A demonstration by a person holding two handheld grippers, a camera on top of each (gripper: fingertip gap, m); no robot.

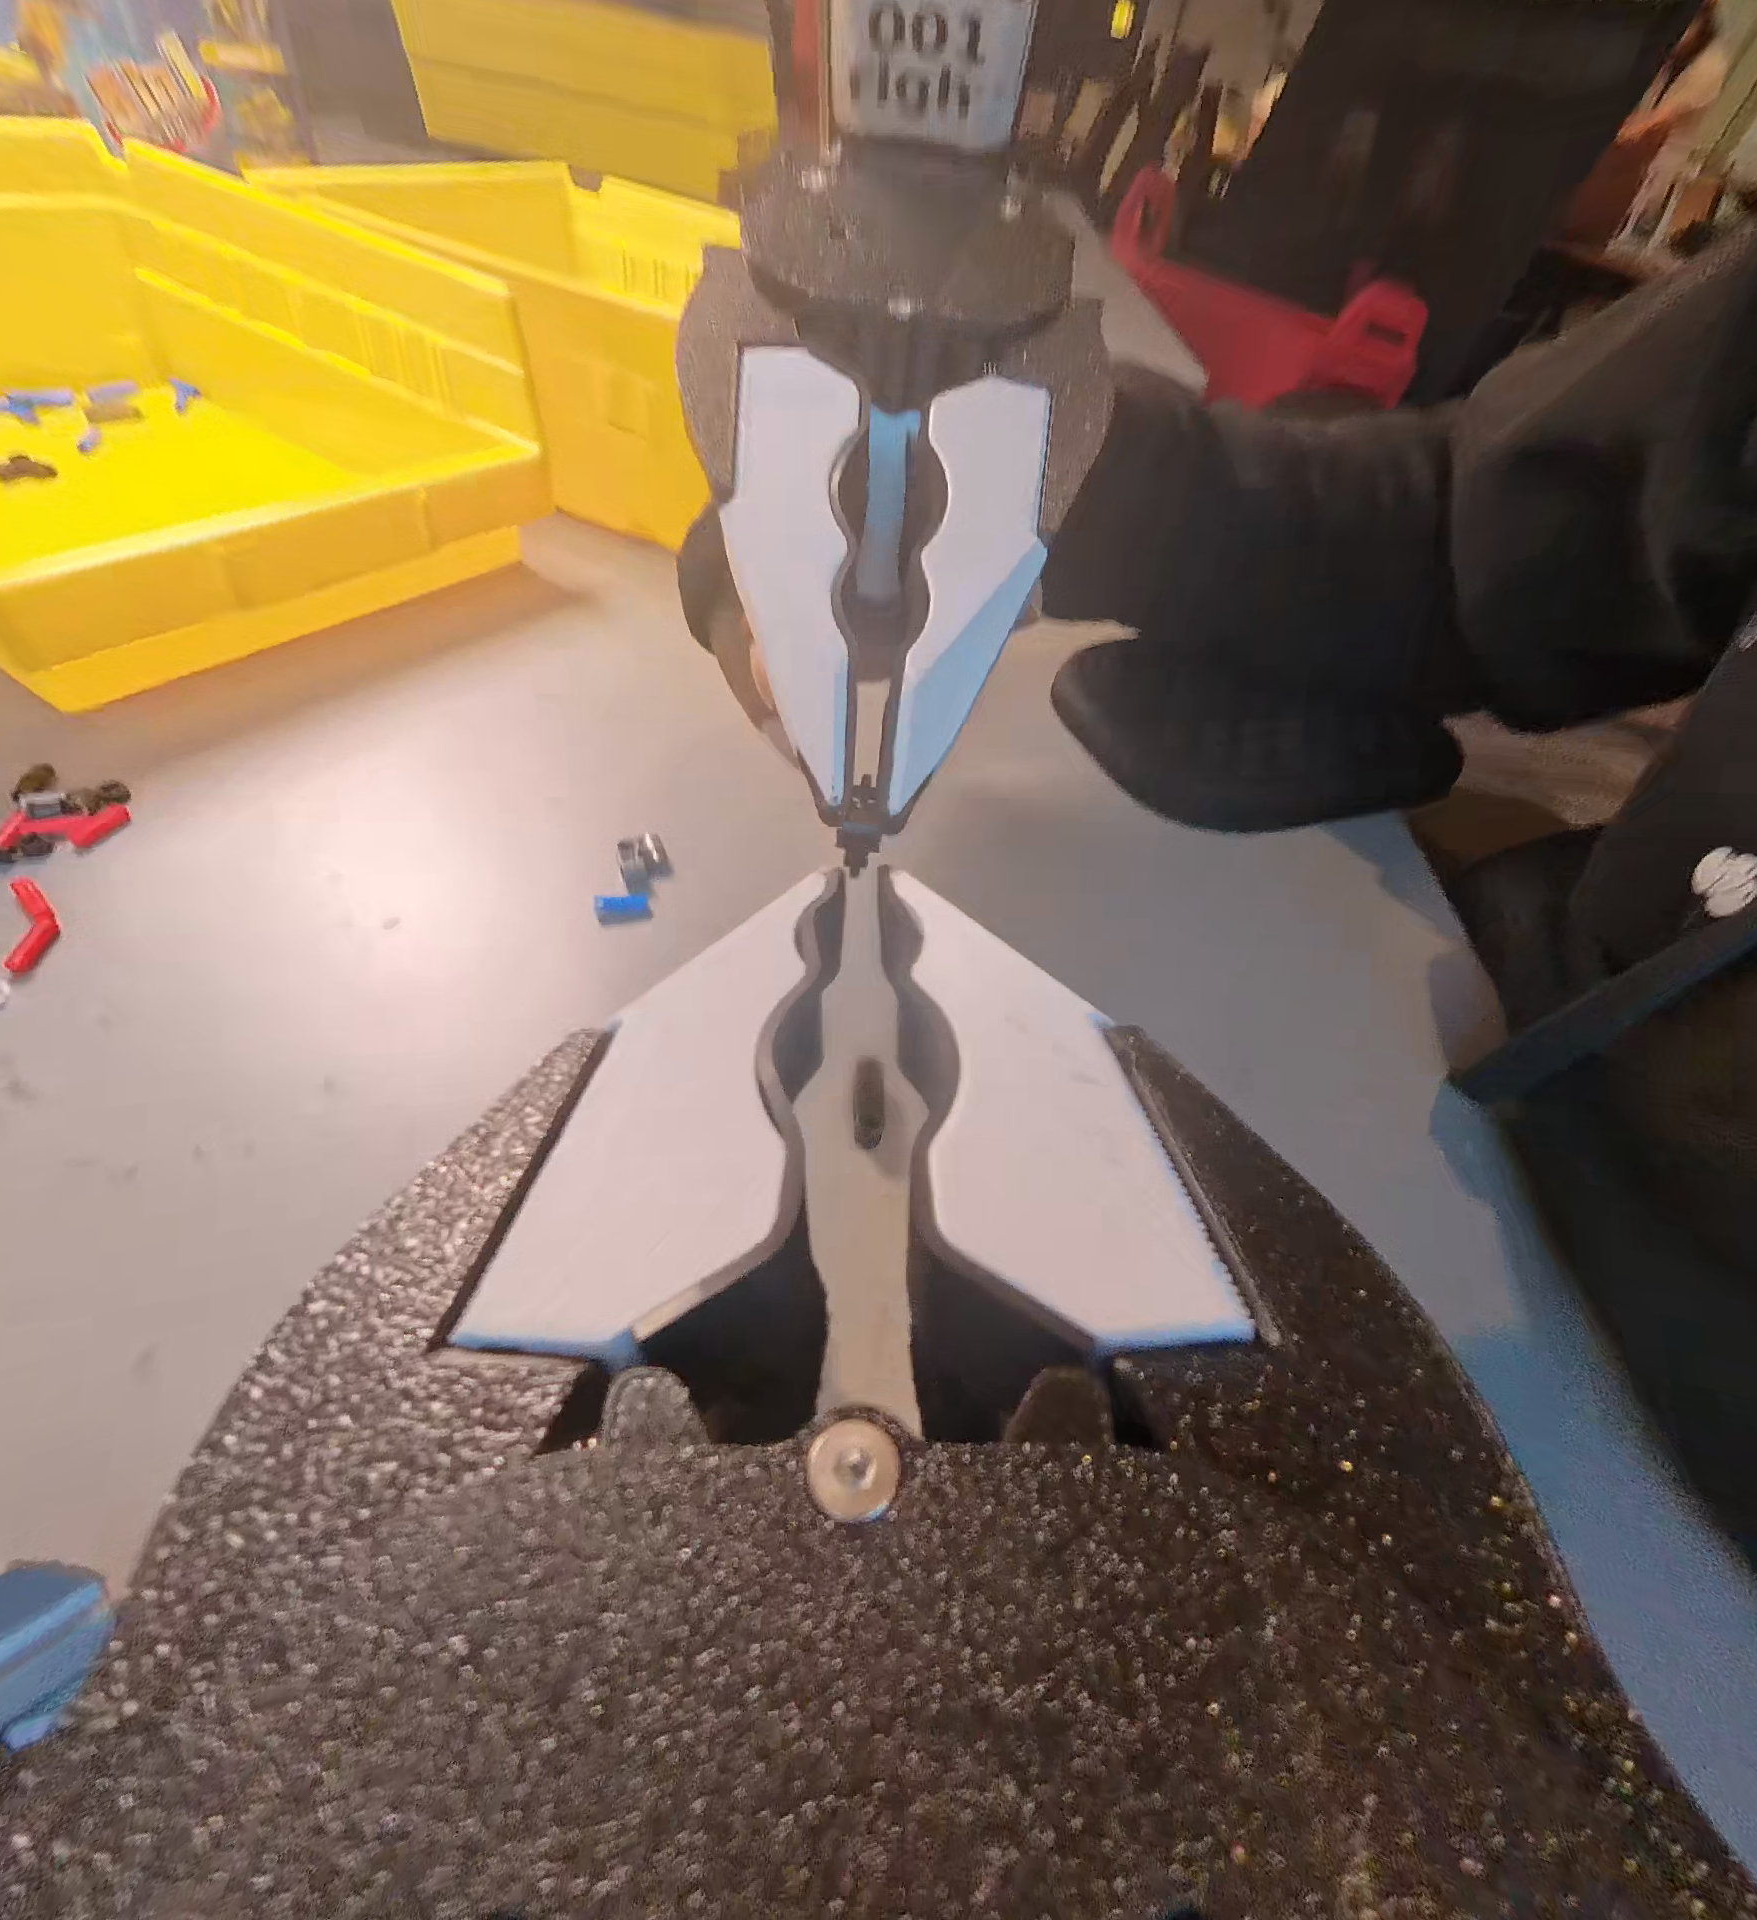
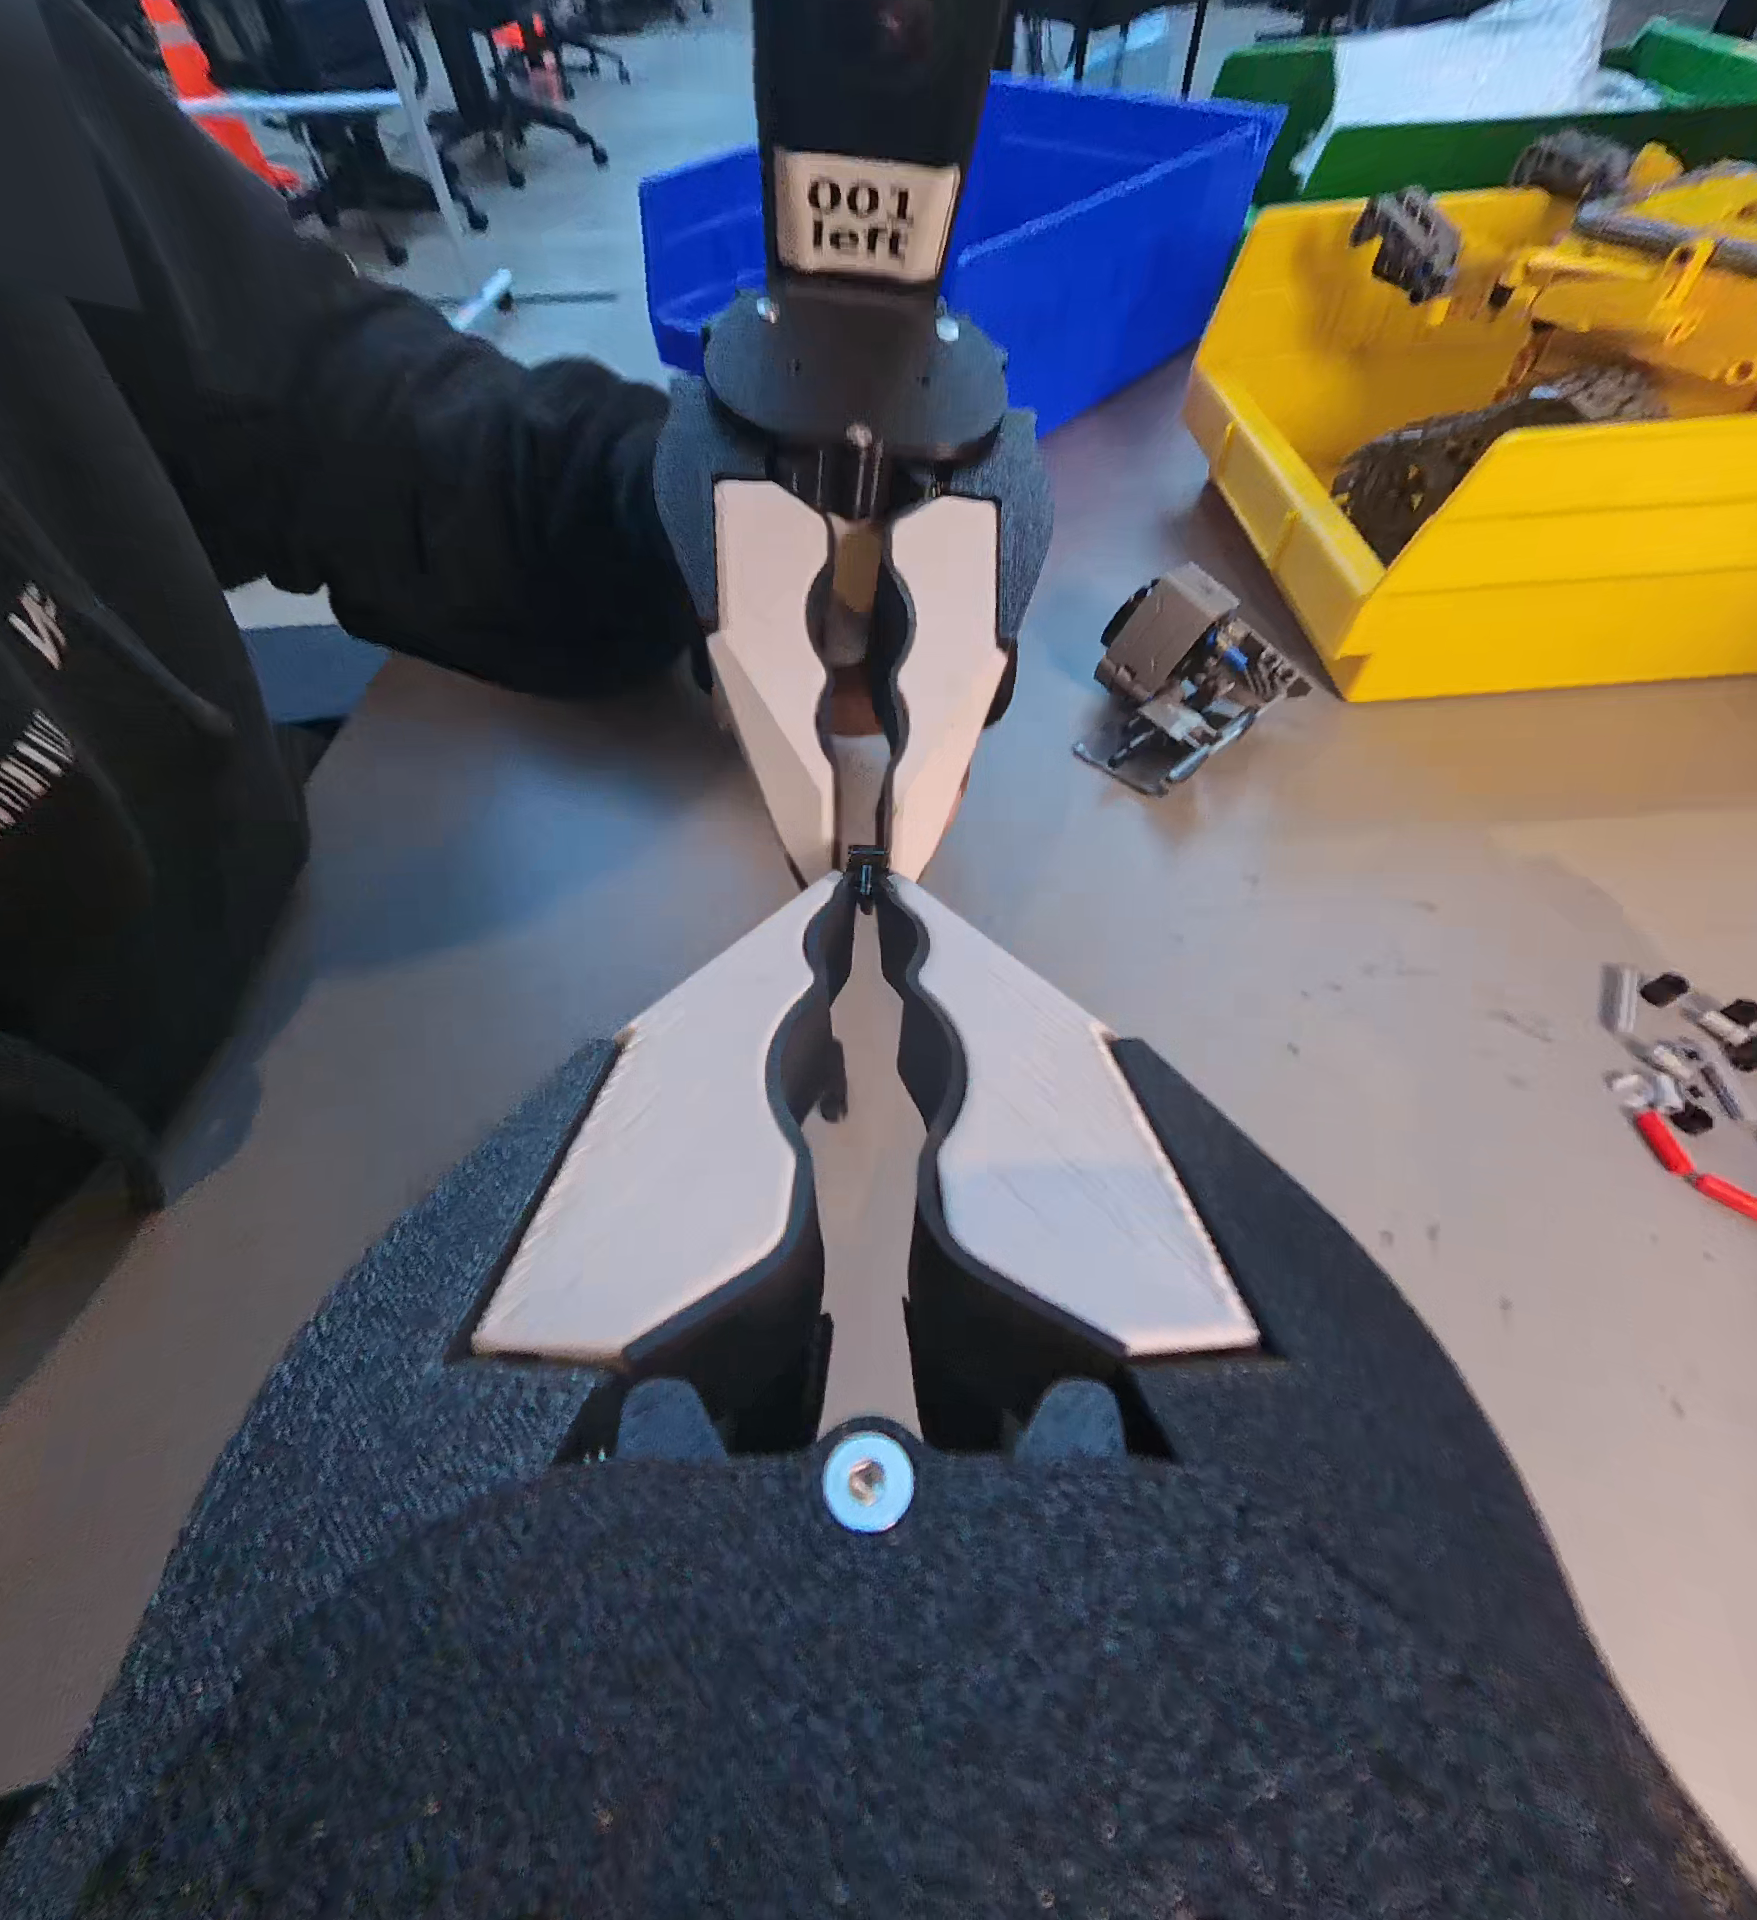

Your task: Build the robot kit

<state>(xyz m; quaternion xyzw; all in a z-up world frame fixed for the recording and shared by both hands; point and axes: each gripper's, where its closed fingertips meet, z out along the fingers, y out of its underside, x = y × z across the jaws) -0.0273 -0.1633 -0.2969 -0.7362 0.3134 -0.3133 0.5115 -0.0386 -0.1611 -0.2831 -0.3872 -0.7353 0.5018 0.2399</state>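
The left gripper point(image 1: 858, 868) and the right gripper point(image 2: 866, 891) meet tip to tip above the grey table point(image 1: 334, 1039), both with jaws pressed together on one tiny black pin point(image 1: 859, 826) that bridges the two tips. The pin is thin, with small ridges and a blue band near the right gripper's tip. Farther off on the table lie loose red, blue and black parts point(image 1: 32, 831), a small grey assembly point(image 2: 1191, 675), then yellow bins point(image 1: 230, 468) and a blue bin point(image 2: 1092, 229).
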